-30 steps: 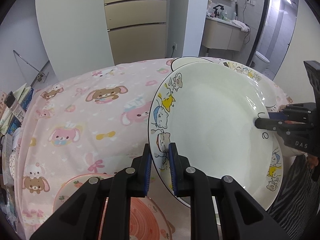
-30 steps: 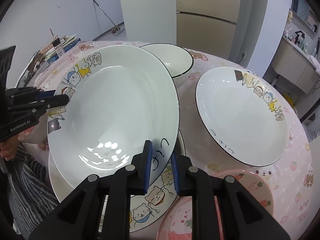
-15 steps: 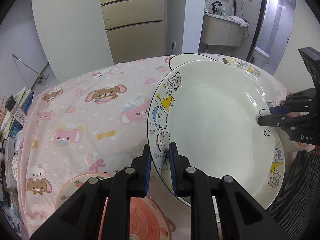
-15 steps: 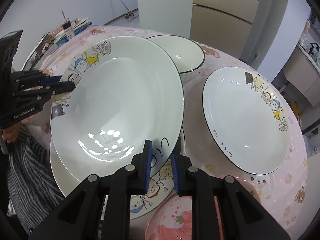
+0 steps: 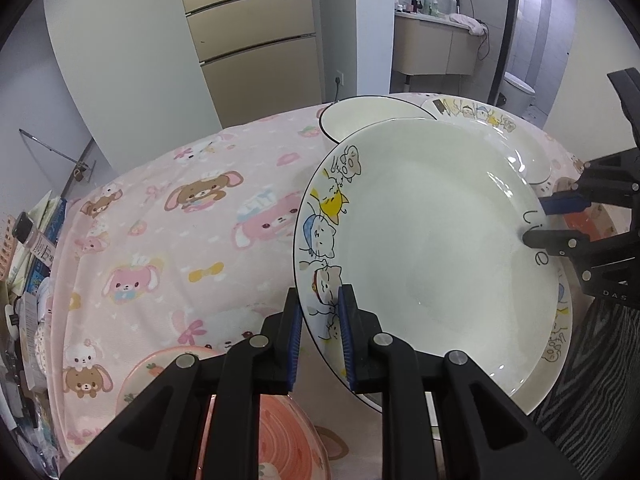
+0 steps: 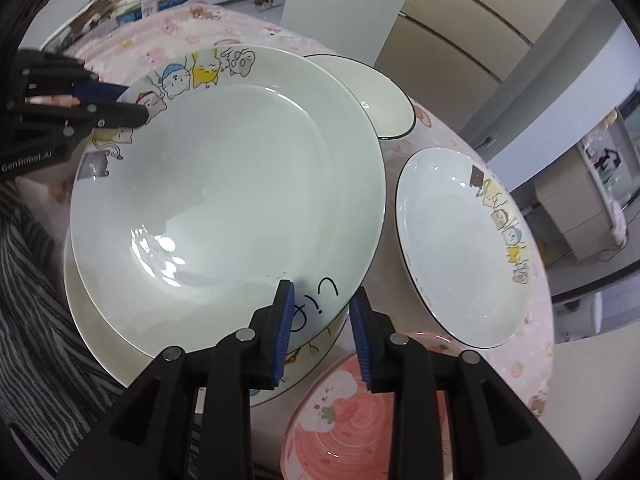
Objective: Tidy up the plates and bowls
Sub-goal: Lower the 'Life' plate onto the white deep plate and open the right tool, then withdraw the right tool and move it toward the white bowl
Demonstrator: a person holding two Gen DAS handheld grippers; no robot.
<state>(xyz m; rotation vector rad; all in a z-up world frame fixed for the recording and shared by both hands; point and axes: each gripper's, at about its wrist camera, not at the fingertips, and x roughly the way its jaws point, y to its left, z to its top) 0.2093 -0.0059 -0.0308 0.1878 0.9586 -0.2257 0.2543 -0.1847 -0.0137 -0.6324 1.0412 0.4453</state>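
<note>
A white cartoon-cat plate (image 5: pixel 432 240) is held over a second like plate (image 5: pixel 556 344) below it. My left gripper (image 5: pixel 320 316) is shut on the near rim of the held plate; it shows at the left in the right wrist view (image 6: pixel 132 110). My right gripper (image 6: pixel 322 312) has its jaws parted around the opposite rim of the plate (image 6: pixel 224 184), and shows at the right in the left wrist view (image 5: pixel 536 220). The lower plate (image 6: pixel 100 320) lies on the pink tablecloth.
A third cartoon plate (image 6: pixel 460 244) lies to the right. A white black-rimmed bowl (image 6: pixel 384 96) sits behind. A pink strawberry bowl (image 6: pixel 360 416) and a pink carrot plate (image 5: pixel 160 368) are near. Books and clutter (image 6: pixel 132 0) line the far table edge.
The held plate has dropped lower over the plate beneath. My right gripper's jaws have opened wider around its rim. The left grip is unchanged.
</note>
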